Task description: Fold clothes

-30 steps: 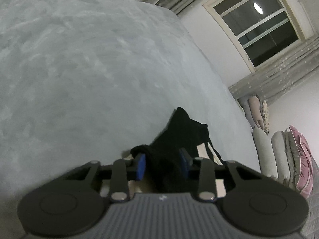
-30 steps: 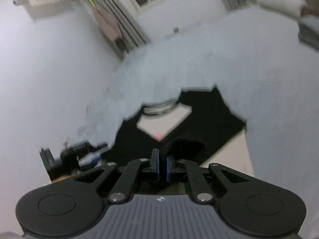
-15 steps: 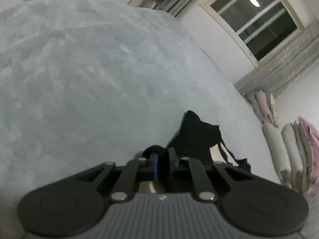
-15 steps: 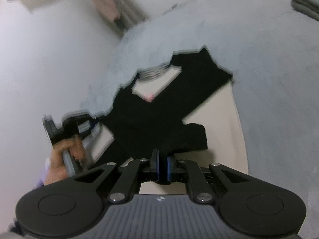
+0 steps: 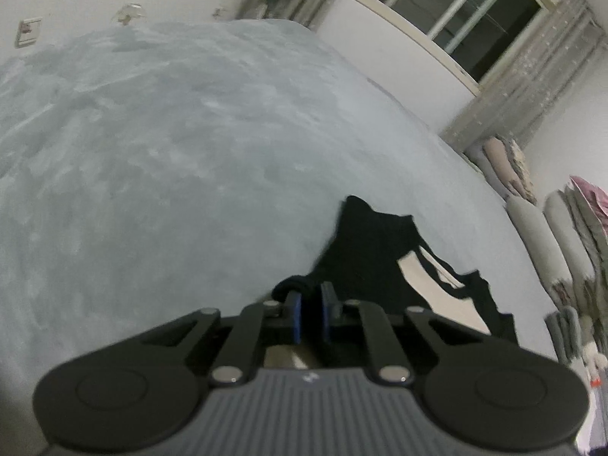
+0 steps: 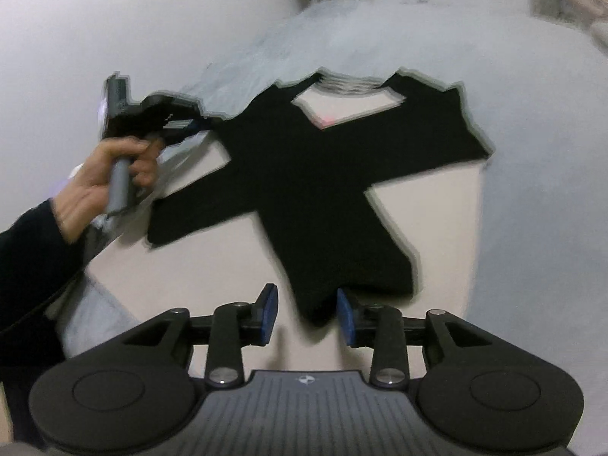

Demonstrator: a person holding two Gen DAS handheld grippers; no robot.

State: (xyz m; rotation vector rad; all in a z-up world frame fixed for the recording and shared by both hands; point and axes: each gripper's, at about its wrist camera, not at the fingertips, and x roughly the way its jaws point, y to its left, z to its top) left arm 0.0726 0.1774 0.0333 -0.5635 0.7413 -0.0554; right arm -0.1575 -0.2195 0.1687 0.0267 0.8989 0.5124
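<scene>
A black sweater [image 6: 326,174] lies on a beige board [image 6: 429,205] on the grey bed, sleeves crossed over its body. My right gripper [image 6: 307,313] is open, with a black sleeve end lying between its blue pads. My left gripper [image 5: 311,315] is shut on the edge of the black sweater [image 5: 372,258]. In the right wrist view the left gripper [image 6: 197,125] is at the sweater's left shoulder, held by a hand [image 6: 106,174].
The grey fuzzy bed cover [image 5: 171,152] stretches far to the left and ahead. Pillows [image 5: 539,235] are stacked at the right edge under a window [image 5: 456,19]. A white wall [image 6: 114,19] stands behind the bed.
My right gripper has opened and let go of the sleeve end, which now lies across the sweater. My left gripper closed on the sweater's edge half a second ago and stays shut.
</scene>
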